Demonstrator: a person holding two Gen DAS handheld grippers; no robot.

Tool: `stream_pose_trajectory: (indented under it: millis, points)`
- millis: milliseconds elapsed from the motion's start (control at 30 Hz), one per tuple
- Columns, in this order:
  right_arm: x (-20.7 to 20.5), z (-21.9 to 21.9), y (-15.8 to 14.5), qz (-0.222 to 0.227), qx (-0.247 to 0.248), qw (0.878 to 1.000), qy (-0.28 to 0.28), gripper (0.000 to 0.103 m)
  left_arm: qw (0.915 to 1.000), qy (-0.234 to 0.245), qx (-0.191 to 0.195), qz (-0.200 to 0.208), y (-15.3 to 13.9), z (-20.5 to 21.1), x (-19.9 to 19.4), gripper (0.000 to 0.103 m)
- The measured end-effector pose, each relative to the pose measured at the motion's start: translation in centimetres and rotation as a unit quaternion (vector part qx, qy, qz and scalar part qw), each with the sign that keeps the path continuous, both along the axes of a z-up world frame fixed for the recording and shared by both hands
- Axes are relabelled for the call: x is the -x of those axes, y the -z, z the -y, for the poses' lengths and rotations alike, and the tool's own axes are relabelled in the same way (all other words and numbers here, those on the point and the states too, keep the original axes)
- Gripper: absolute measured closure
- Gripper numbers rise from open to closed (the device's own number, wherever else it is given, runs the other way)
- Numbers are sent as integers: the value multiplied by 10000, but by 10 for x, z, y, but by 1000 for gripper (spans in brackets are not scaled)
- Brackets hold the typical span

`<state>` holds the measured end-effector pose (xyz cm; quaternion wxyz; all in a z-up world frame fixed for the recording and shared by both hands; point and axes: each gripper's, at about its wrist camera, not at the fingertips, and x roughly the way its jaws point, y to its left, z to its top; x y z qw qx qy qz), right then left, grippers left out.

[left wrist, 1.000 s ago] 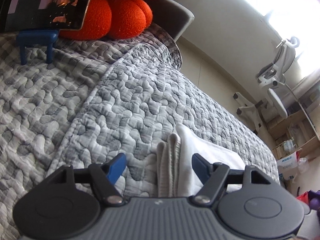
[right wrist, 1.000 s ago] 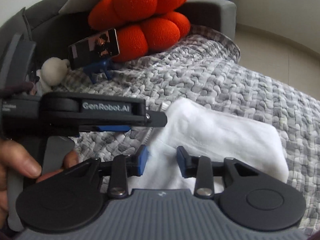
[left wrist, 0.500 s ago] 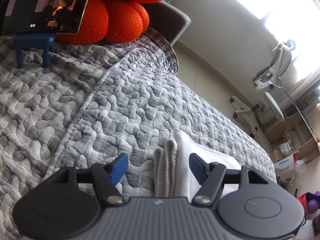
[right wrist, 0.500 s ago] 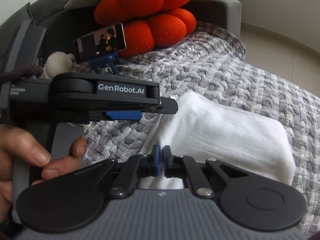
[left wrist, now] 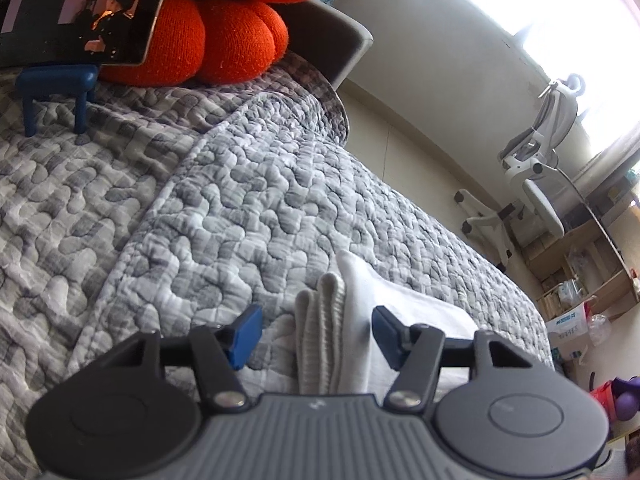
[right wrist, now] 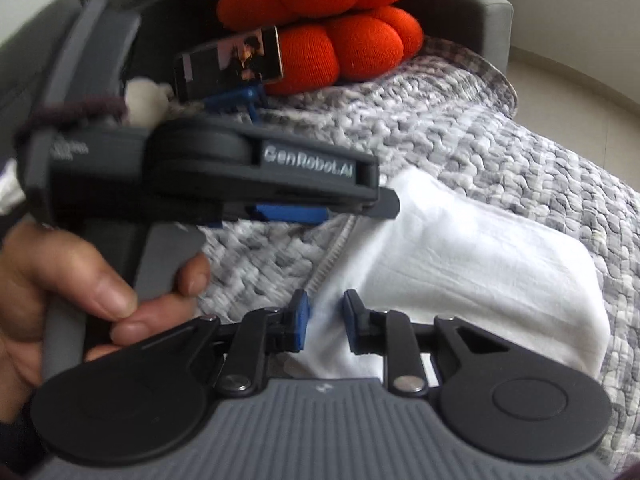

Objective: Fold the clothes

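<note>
White garment [right wrist: 472,264] lies as a folded bundle on the grey quilt [left wrist: 248,208]; left gripper [left wrist: 316,334] spread wide astride its ribbed edge, right gripper [right wrist: 325,322] slightly parted over the near fold, neither pinching cloth

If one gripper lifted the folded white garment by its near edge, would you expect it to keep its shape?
Probably not: the folded white garment looks soft and puffy, so its layers would likely droop and unfold. The stacked edges appear loose, not fastened. It seems light, and pushed across the textured quilt it would likely bunch.
</note>
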<state>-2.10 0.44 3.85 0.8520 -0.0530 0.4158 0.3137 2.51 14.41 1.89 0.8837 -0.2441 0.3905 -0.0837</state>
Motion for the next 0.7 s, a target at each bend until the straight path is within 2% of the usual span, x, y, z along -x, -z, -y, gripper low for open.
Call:
stream_pose_trajectory:
  millis: [133,367,600,700]
  points:
    - [-2,3,0,-52,-58,9999,103,95,9999,-54,157,-41,1,-6,-1,47]
    - [3,10,-8,-4,-352,9994,74,96,9995,-138,258,-78,-1,-9,1,48]
    - [5,8,-13,1,-413,9991,-59,96,9985,-210,503,-42,-5,-16,7,48]
    - [6,7,-12,-11,-379,9992,-139,96,9990,-100,425,-63,-4,-12,7,48]
